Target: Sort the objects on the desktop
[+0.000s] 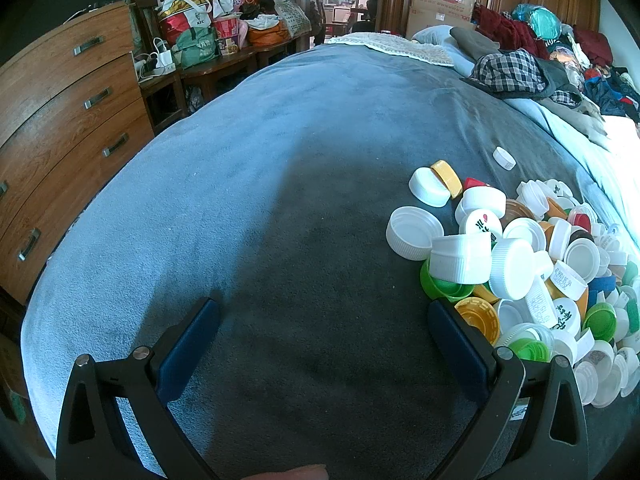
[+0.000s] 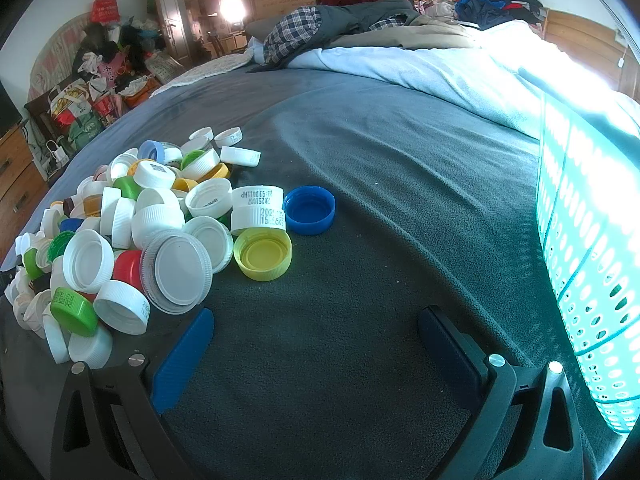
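Note:
A pile of plastic bottle caps (image 1: pixel 532 268), mostly white with some yellow, green, red and blue, lies on a grey-blue blanket (image 1: pixel 280 160). In the left wrist view it sits to the right of my left gripper (image 1: pixel 324 312), which is open and empty, its right finger beside the pile. In the right wrist view the pile of caps (image 2: pixel 132 236) lies left of my right gripper (image 2: pixel 316 324), also open and empty. A blue cap (image 2: pixel 309 209) and a yellow cap (image 2: pixel 263 254) lie open side up at the pile's right edge.
A teal perforated basket (image 2: pixel 592 248) stands at the far right of the right gripper. A wooden chest of drawers (image 1: pixel 60 120) stands left of the bed. Heaped clothes (image 1: pixel 520 64) and bags (image 1: pixel 200 28) lie at the far end.

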### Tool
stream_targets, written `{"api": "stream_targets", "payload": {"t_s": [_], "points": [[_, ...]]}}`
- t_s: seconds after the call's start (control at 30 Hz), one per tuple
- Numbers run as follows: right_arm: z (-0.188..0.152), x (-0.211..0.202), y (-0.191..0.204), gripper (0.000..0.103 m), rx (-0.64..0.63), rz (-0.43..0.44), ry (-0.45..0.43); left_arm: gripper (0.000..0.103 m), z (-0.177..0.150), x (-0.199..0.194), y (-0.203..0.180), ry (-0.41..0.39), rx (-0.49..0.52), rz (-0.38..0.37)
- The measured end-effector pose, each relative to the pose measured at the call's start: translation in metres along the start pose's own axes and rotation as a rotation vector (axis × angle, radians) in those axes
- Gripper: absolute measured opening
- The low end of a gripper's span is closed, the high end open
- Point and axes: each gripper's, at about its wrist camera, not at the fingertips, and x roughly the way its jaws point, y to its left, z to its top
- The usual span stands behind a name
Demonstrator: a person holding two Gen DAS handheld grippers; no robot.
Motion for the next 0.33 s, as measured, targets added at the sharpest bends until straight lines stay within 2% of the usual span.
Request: {"api": "stream_targets", "payload": {"t_s": [0.33], "points": [[0.0000, 0.0000, -0.0001, 0.103, 0.000, 0.000, 0.000, 0.102, 0.0010, 0.0013, 0.0004, -0.003, 0.002, 0.000]]}}
